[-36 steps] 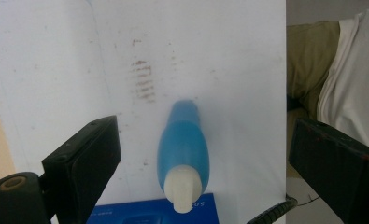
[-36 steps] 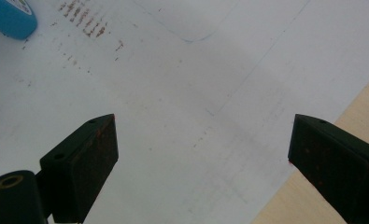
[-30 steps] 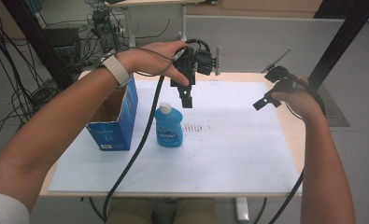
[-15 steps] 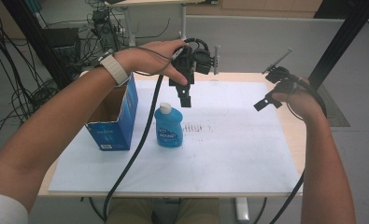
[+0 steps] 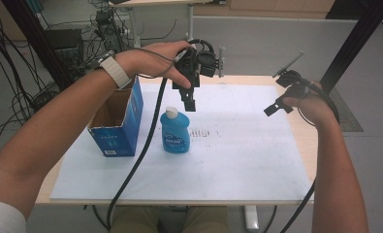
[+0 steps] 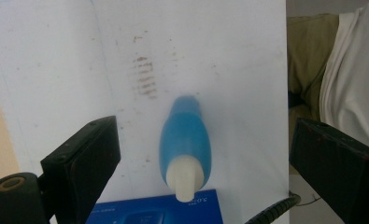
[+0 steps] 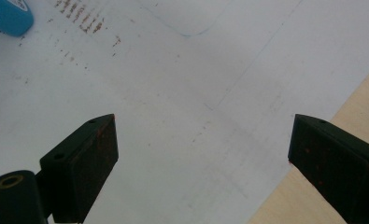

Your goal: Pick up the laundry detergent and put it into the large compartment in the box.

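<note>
At the left of the high view, an open blue box [image 5: 115, 125] stands on the white sheet [image 5: 237, 160] covering the tabletop [image 5: 303, 133]. Just right of it, at centre, the blue bottle [image 5: 175, 131] with a white cap stands upright. The left claw [image 5: 190, 99] hangs directly above the bottle, jaws spread wide and apart from it. At the right edge, the right claw [image 5: 276, 107] hovers released over the sheet's border.
</note>
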`<state>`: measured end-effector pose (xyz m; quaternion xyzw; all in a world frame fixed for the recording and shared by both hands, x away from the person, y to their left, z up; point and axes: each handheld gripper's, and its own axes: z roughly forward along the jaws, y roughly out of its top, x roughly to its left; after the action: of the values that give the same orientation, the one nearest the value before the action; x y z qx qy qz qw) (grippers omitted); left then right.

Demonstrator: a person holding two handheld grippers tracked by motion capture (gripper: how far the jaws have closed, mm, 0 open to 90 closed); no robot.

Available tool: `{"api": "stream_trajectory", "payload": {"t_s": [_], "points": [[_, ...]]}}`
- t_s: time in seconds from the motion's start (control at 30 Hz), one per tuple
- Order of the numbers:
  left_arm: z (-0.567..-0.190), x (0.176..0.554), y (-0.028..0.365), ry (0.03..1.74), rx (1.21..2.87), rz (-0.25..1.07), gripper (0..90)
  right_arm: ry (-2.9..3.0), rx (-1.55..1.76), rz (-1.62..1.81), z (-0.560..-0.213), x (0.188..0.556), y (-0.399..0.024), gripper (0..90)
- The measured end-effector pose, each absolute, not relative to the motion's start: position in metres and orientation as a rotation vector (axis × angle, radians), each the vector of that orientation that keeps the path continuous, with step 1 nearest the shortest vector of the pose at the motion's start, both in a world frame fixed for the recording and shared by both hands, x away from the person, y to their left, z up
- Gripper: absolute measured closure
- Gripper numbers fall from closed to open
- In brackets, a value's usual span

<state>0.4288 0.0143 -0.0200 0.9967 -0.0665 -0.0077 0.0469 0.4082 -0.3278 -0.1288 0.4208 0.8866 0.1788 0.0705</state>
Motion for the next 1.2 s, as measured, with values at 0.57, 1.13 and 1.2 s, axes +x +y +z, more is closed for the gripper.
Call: {"api": "stream_trajectory", "payload": {"t_s": [0.57,1.13,1.2], "points": [[-0.023,0.434,0.034,-0.214,3.025,-0.027,9.0,2.671,1.274,0.532,-0.131,0.407,-0.329,8.4],[-0.030,0.442,0.054,-0.193,3.009,-0.026,8.7,2.675,1.284,0.524,-0.133,0.408,-0.328,8.3],[-0.032,0.444,0.055,-0.197,3.009,-0.027,8.5,2.677,1.284,0.521,-0.133,0.409,-0.327,8.3]]}}
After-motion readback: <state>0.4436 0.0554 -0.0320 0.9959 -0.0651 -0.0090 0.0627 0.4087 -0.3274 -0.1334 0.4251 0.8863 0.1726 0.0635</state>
